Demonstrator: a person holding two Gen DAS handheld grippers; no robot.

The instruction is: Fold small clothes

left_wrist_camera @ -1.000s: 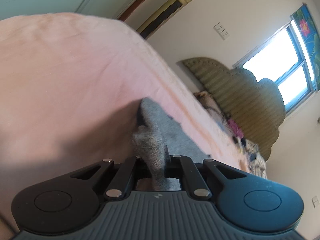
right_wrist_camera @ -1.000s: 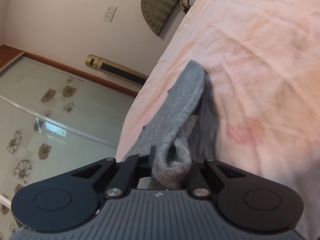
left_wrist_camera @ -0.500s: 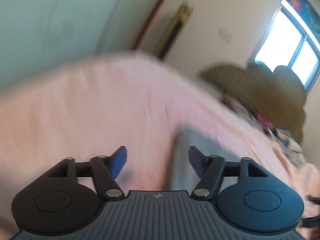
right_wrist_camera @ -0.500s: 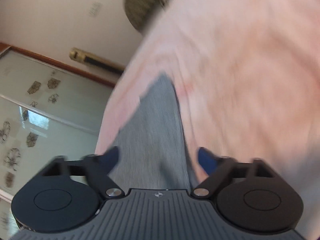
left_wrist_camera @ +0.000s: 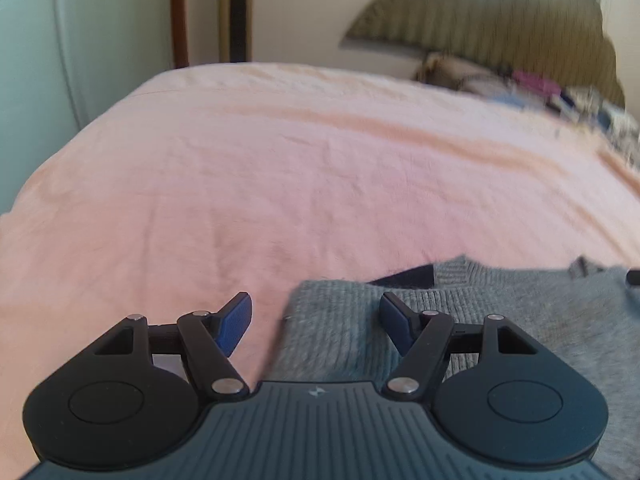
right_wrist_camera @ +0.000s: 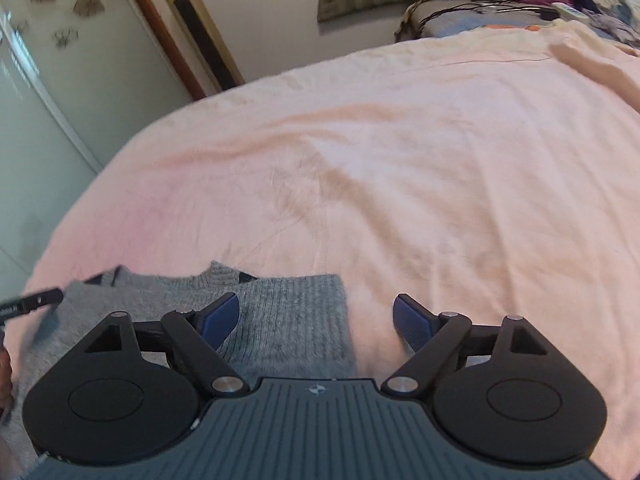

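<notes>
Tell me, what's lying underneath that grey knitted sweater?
The grey sweater lies flat on a pink bedsheet, which shows all around it. A dark inner layer peeks out at its neckline. Anything else beneath is covered.

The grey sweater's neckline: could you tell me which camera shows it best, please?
The left wrist view: the grey sweater shows its ribbed collar and dark inner neck fairly centrally. The right wrist view catches the collar smaller, near its left edge.

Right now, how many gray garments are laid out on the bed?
1: a gray sweater lies flat on the pink sheet, under both open grippers, left and right. More may lie outside the views.
</notes>
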